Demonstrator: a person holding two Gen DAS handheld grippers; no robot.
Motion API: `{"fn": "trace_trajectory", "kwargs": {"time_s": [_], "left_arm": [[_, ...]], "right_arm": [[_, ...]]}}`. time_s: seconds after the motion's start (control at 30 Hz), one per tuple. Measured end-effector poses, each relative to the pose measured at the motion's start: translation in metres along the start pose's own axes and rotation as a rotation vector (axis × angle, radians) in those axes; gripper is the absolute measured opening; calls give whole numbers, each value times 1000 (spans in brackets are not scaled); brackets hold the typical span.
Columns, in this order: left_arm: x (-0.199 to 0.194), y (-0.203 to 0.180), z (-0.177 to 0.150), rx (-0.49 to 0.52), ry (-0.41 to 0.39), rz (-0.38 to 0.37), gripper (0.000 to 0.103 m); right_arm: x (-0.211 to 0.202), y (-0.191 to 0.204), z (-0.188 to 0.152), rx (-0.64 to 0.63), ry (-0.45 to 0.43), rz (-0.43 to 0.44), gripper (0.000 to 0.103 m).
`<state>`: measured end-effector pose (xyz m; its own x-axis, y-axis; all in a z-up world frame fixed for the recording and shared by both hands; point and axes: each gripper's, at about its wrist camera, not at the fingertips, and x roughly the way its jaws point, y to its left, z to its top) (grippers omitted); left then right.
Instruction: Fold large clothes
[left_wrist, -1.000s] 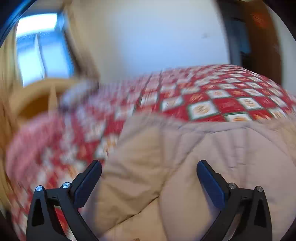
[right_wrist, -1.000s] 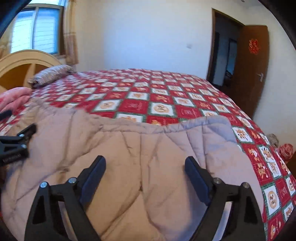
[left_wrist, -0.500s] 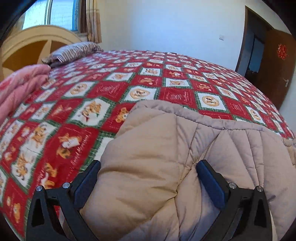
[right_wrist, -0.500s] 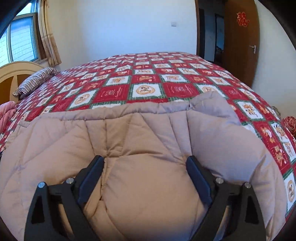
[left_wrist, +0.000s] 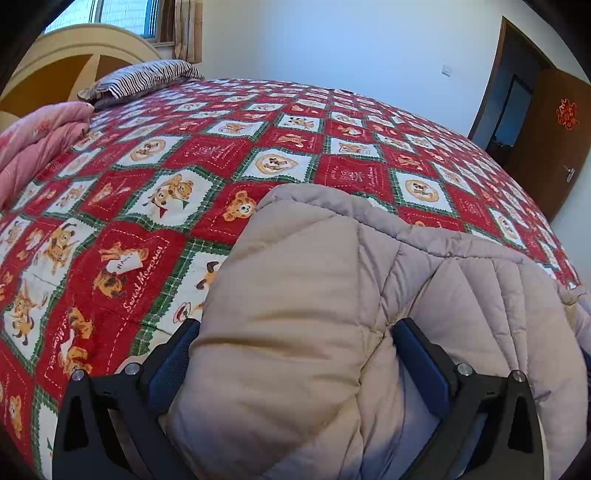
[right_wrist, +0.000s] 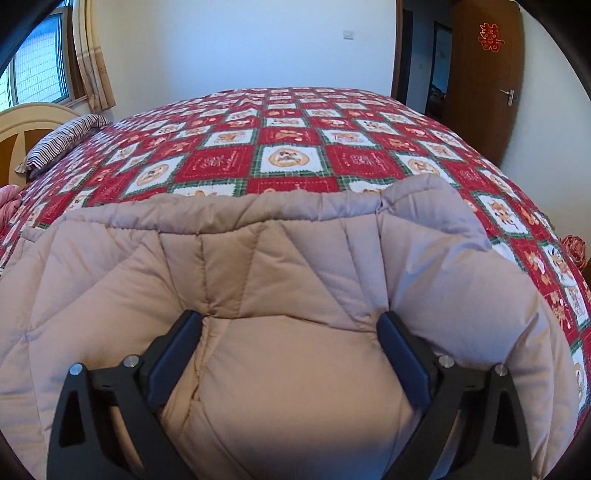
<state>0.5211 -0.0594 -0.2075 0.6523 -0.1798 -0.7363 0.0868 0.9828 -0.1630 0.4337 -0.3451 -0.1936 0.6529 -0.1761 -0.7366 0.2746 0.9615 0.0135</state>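
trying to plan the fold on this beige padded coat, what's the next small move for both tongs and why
Probably close both tongs on the padding. The left tongs and right tongs each straddle a bulge of the beige padded coat with jaws wide apart, so neither grips it yet. The coat lies at the near edge of the red patchwork bedspread.

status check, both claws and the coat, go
Left claw and right claw both wide, puffy beige coat bulging between the fingers. Coat lies on the red patchwork bedspread. Nothing on top of it.
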Motion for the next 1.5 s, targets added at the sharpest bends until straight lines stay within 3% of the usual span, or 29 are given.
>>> {"fn": "trace_trajectory", "kwargs": {"time_s": [0.1,0.27,0.63,0.77,0.87,0.97,1.03,1.17,1.23,1.3,1.5], "left_arm": [[3,5,1,-20,16,-33,102],[1,-1,-3,2,-2,17,102],[0,0,-5,-2,-12,35,102],[-10,2,1,15,33,53,102],[-46,8,1,6,-38,53,102],[-74,4,0,-6,-132,49,102],[-73,-7,-1,44,-140,72,102],[-44,-20,-15,138,-102,172,102],[-38,-12,-20,99,-105,140,102],[-37,-7,-22,72,-115,127,102],[-34,-9,-26,64,-112,118,102]], "right_arm": [[2,2,0,-7,7,-9,98],[4,4,0,-19,17,-25,98],[7,9,1,-46,34,-58,99],[1,11,3,-57,43,-73,99],[-19,13,6,-43,16,-89,97],[-51,27,17,-3,-90,-83,97],[-62,48,26,10,-117,-23,97],[-42,93,31,-85,-79,18,96],[-18,103,26,-123,-34,-24,96],[0,99,21,-91,8,10,96],[8,104,10,-113,-2,-12,102]]}}
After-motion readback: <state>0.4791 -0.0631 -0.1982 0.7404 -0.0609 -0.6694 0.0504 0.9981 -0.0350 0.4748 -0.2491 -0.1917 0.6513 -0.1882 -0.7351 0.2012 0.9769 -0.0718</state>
